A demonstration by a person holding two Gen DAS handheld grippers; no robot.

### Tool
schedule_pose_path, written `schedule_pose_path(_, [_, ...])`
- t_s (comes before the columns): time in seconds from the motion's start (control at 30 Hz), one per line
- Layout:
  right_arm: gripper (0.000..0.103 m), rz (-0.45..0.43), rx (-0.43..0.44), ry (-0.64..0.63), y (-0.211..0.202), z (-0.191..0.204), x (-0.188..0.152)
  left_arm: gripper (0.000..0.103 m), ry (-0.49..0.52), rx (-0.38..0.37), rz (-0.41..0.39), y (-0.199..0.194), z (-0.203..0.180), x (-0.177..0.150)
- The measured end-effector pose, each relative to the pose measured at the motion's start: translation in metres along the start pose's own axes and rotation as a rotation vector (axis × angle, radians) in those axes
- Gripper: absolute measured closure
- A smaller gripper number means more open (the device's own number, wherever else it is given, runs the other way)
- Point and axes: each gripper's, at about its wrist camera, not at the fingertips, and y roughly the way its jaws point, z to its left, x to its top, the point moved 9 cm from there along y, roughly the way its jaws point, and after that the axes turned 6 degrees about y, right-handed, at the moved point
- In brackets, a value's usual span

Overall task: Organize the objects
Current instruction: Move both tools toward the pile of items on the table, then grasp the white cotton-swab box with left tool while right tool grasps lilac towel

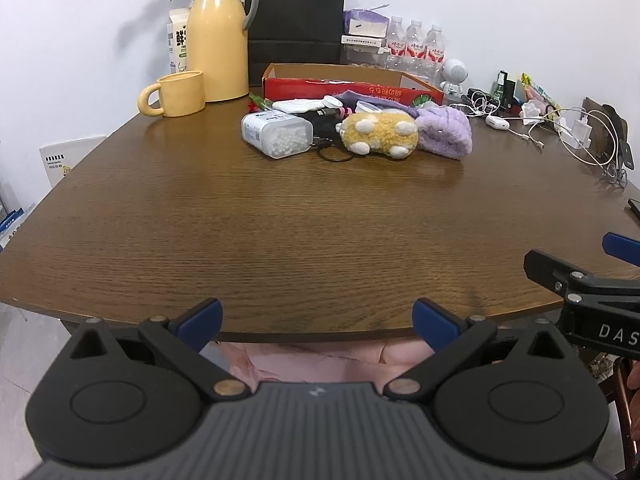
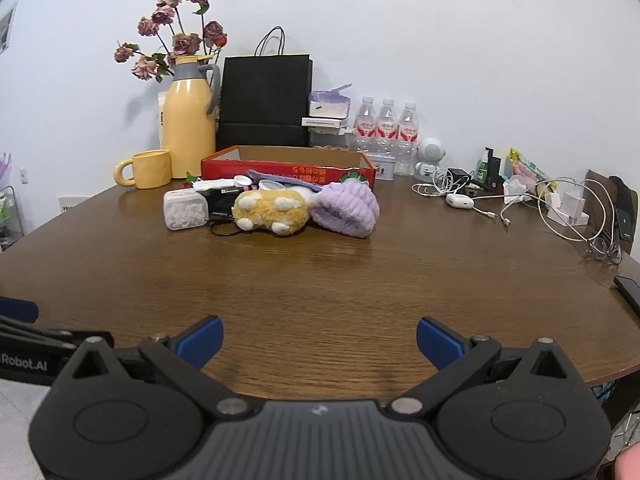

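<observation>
A pile of small items lies mid-table in front of a red cardboard box (image 1: 352,90) (image 2: 288,170): a clear tub of cotton swabs (image 1: 277,134) (image 2: 186,210), a yellow plush toy (image 1: 380,134) (image 2: 272,212), a purple fluffy headband (image 1: 442,130) (image 2: 346,208) and small dark items behind them. My left gripper (image 1: 318,320) is open and empty at the table's near edge. My right gripper (image 2: 320,340) is open and empty over the near part of the table, and shows at the right of the left wrist view (image 1: 576,264).
A yellow mug (image 1: 176,94) (image 2: 146,168), yellow thermos (image 1: 220,36) (image 2: 190,116), black paper bag (image 2: 266,100), water bottles (image 2: 386,124) and dried flowers stand at the back. White cables (image 2: 560,216), chargers, glasses and a phone (image 2: 628,292) clutter the right side.
</observation>
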Motion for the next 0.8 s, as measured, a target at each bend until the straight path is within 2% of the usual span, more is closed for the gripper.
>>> schedule_pose_path(0.17, [0.000,-0.021,0.012,0.001,-0.002,0.001,0.001,0.000,-0.003,-0.002,0.003,0.001,0.001,0.000])
schedule_pose_path(0.3, [0.000,-0.059,0.050,0.054,0.002,-0.004,0.003,0.000,-0.014,0.007,-0.013,0.006,0.006,0.005])
schedule_pose_path(0.4, [0.000,-0.031,0.091,0.097,0.012,-0.006,-0.001,0.000,-0.058,0.030,-0.089,0.008,0.014,0.018])
schedule_pose_path(0.47, [0.000,-0.012,0.081,0.104,0.020,-0.007,-0.004,0.000,-0.075,0.033,-0.119,0.009,0.018,0.026])
schedule_pose_path(0.63, [0.000,-0.015,0.081,0.161,0.042,-0.019,0.007,0.000,-0.026,0.040,-0.103,0.030,0.019,0.045])
schedule_pose_path(0.8, [0.003,-0.015,0.091,0.142,0.082,-0.031,0.041,0.000,0.028,0.085,-0.140,0.070,0.023,0.089])
